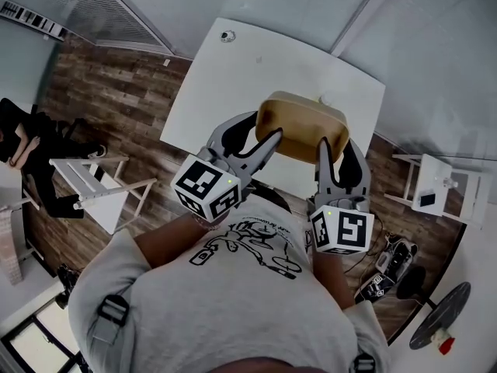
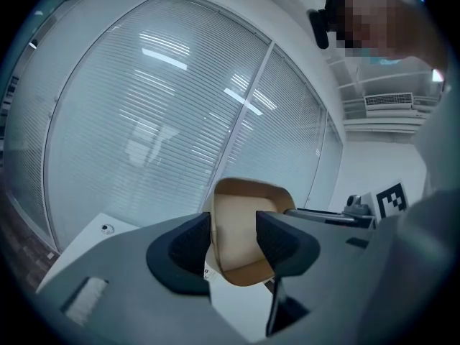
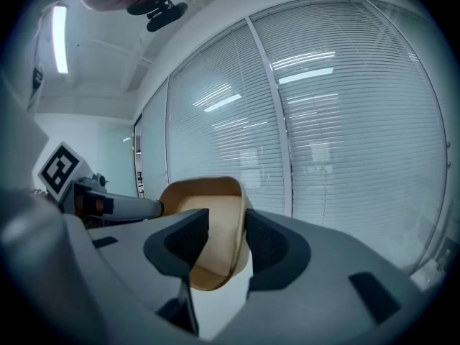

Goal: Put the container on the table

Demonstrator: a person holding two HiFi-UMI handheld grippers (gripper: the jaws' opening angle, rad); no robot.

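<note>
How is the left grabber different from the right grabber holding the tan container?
The grey left gripper clamps the left wall of the tan rounded container; the grey right gripper clamps its right wall. In the head view the left gripper slants in diagonally; the right gripper points almost straight ahead. Both have one jaw inside the container, one outside, holding it above the white table.

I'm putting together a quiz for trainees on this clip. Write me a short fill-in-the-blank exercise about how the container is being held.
1. The number of grippers clamped on the tan container is ____.
2. In the head view, the left gripper has its jaws shut on the container's ____ side.
3. The table below the container is coloured ____.

Missing words: two; left; white.
</note>
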